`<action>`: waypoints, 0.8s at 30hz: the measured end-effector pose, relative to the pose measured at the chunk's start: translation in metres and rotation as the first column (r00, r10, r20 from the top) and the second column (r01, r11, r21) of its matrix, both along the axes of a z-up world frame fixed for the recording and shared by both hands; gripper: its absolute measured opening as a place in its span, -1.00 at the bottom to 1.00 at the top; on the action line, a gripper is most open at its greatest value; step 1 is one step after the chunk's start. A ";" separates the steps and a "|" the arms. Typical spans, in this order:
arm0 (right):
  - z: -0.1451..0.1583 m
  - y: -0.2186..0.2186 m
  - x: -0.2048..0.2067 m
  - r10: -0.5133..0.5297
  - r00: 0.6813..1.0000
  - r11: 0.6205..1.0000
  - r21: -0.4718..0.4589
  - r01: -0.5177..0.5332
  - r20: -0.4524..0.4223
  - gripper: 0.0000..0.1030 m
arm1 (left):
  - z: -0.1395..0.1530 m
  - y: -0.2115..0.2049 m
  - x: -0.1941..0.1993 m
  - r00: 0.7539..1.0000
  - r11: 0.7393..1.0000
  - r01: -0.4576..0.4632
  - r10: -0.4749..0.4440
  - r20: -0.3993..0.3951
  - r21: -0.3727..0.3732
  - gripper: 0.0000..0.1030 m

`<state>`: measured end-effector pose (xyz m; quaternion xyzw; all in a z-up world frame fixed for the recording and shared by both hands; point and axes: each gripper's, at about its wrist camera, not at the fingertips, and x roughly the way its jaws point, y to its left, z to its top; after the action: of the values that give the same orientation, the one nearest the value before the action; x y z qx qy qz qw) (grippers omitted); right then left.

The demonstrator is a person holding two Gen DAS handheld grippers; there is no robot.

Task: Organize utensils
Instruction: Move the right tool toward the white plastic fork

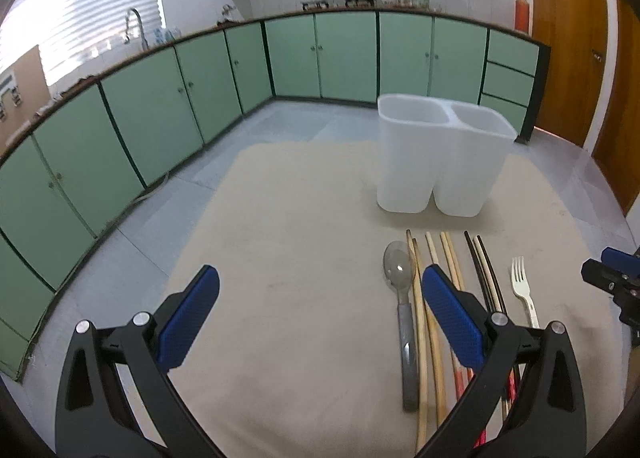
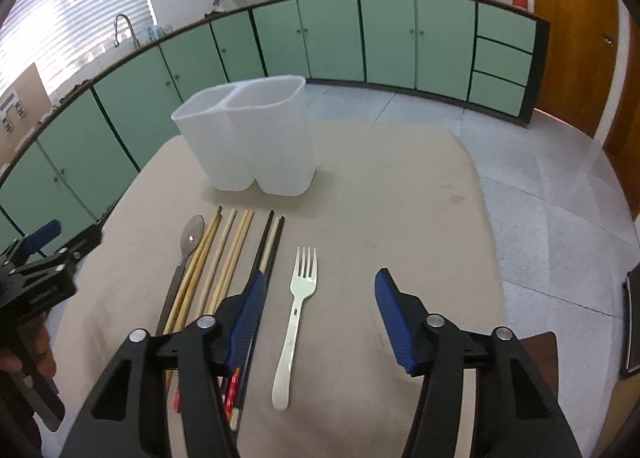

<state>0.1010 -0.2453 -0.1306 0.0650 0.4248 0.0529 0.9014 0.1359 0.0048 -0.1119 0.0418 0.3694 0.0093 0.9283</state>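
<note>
A white two-compartment holder point(image 1: 440, 153) point(image 2: 248, 137) stands upright and empty on the beige table point(image 1: 300, 217) point(image 2: 400, 185). In front of it lie a grey spoon point(image 1: 402, 298) point(image 2: 188, 246), several wooden chopsticks point(image 1: 424, 318) point(image 2: 224, 254), dark chopsticks point(image 1: 486, 270) point(image 2: 270, 242) and a white fork point(image 1: 522, 290) point(image 2: 298, 310), all side by side. My left gripper point(image 1: 320, 282) is open and empty above the table, left of the utensils. My right gripper point(image 2: 320, 286) is open and empty, with the fork lying between its fingers' line of view.
Green kitchen cabinets point(image 1: 160, 109) point(image 2: 320, 37) run along the far walls, with a sink tap point(image 1: 134, 23) at the left. A wooden door point(image 1: 568, 49) is at the right. A dark object point(image 2: 632, 322) sits at the right edge.
</note>
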 end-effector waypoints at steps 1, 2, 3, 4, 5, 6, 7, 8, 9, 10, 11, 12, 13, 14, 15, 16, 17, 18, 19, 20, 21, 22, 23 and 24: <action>0.000 0.000 0.001 0.003 1.000 1.000 0.006 -0.003 -0.007 -0.02 | -0.003 -0.002 0.006 1.000 1.000 0.004 -0.004 -0.009 -0.007 0.90; -0.003 0.000 0.007 0.010 1.000 1.000 0.014 -0.010 -0.018 -0.04 | -0.008 -0.004 0.015 1.000 1.000 0.009 -0.010 -0.022 -0.016 0.90; -0.005 0.000 0.013 0.017 1.000 1.000 0.017 -0.017 -0.024 -0.07 | -0.011 -0.006 0.019 0.999 1.000 0.014 -0.015 -0.032 -0.020 0.90; -0.006 0.000 0.017 0.021 0.999 1.000 0.015 -0.020 -0.029 -0.07 | -0.015 -0.008 0.026 0.999 0.999 0.020 -0.021 -0.045 -0.025 0.89; -0.008 0.000 0.022 0.025 0.999 1.000 0.014 -0.025 -0.036 -0.08 | -0.020 -0.010 0.031 0.998 0.999 0.024 -0.026 -0.056 -0.027 0.88; -0.011 -0.001 0.026 0.029 0.999 0.999 0.016 -0.028 -0.042 -0.08 | -0.023 -0.011 0.036 0.997 0.999 0.027 -0.029 -0.066 -0.027 0.88; -0.014 -0.002 0.030 0.030 0.998 0.999 0.020 -0.029 -0.049 -0.08 | -0.028 -0.013 0.041 0.997 0.999 0.029 -0.031 -0.076 -0.028 0.87; -0.016 -0.003 0.033 0.027 0.998 0.999 0.026 -0.026 -0.059 -0.08 | -0.030 -0.013 0.043 0.996 0.999 0.029 -0.032 -0.084 -0.029 0.87; -0.019 -0.004 0.036 0.026 0.997 0.999 0.034 -0.024 -0.067 -0.08 | -0.034 -0.014 0.047 0.995 0.999 0.030 -0.033 -0.094 -0.033 0.87; -0.021 -0.004 0.039 0.026 0.997 0.999 0.038 -0.024 -0.072 -0.08 | -0.035 -0.014 0.049 0.994 0.999 0.031 -0.034 -0.101 -0.034 0.87; -0.025 -0.004 0.042 0.026 0.996 0.999 0.041 -0.023 -0.081 -0.08 | -0.038 -0.016 0.052 0.993 0.999 0.033 -0.037 -0.109 -0.034 0.87; -0.028 -0.003 0.045 0.029 0.996 0.999 0.041 -0.025 -0.090 -0.09 | -0.040 -0.019 0.055 0.993 0.999 0.037 -0.040 -0.115 -0.031 0.87; -0.031 -0.002 0.047 0.032 0.995 0.999 0.041 -0.028 -0.097 -0.10 | -0.043 -0.021 0.058 0.992 0.999 0.039 -0.041 -0.120 -0.027 0.87; -0.034 0.000 0.049 0.036 0.994 0.999 0.041 -0.032 -0.108 -0.12 | -0.044 -0.022 0.061 0.991 0.999 0.039 -0.042 -0.126 -0.025 0.87; -0.038 0.002 0.052 0.040 0.992 0.999 0.041 -0.035 -0.120 -0.15 | -0.046 -0.023 0.064 0.990 0.999 0.038 -0.041 -0.134 -0.025 0.87; -0.041 0.002 0.053 0.043 0.991 0.998 0.042 -0.038 -0.128 -0.19 | -0.049 -0.024 0.066 0.989 0.999 0.036 -0.040 -0.143 -0.026 0.87; -0.044 0.002 0.055 0.046 0.989 0.998 0.045 -0.040 -0.137 -0.20 | -0.050 -0.023 0.067 0.988 0.999 0.034 -0.038 -0.147 -0.027 0.86; -0.047 0.003 0.057 0.050 0.988 0.998 0.051 -0.043 -0.145 -0.21 | -0.051 -0.022 0.068 0.988 0.999 0.030 -0.034 -0.150 -0.026 0.86; -0.049 0.003 0.059 0.052 0.987 0.997 0.057 -0.044 -0.149 -0.23 | -0.053 -0.021 0.069 0.988 0.999 0.026 -0.030 -0.150 -0.026 0.86; -0.051 0.004 0.060 0.059 0.986 0.997 0.068 -0.049 -0.156 -0.23 | -0.054 -0.020 0.070 0.988 0.999 0.025 -0.028 -0.150 -0.026 0.86; -0.052 0.004 0.061 0.064 0.985 0.996 0.075 -0.053 -0.160 -0.24 | -0.055 -0.020 0.071 0.988 0.999 0.025 -0.028 -0.151 -0.025 0.86; -0.055 0.004 0.063 0.071 0.984 0.995 0.081 -0.058 -0.166 -0.24 | -0.056 -0.019 0.071 0.988 0.999 0.026 -0.029 -0.152 -0.024 0.86; -0.056 0.005 0.064 0.074 0.983 0.995 0.081 -0.060 -0.171 -0.25 | -0.058 -0.019 0.072 0.987 0.999 0.027 -0.030 -0.156 -0.021 0.86; -0.058 0.005 0.066 0.075 0.982 0.995 0.080 -0.061 -0.176 -0.26 | -0.059 -0.019 0.073 0.987 0.999 0.028 -0.030 -0.159 -0.019 0.86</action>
<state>0.1665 -0.2403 -0.1887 0.0885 0.5036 0.0935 0.8543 0.2084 -0.0141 -0.1708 0.0399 0.4418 -0.0107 0.8962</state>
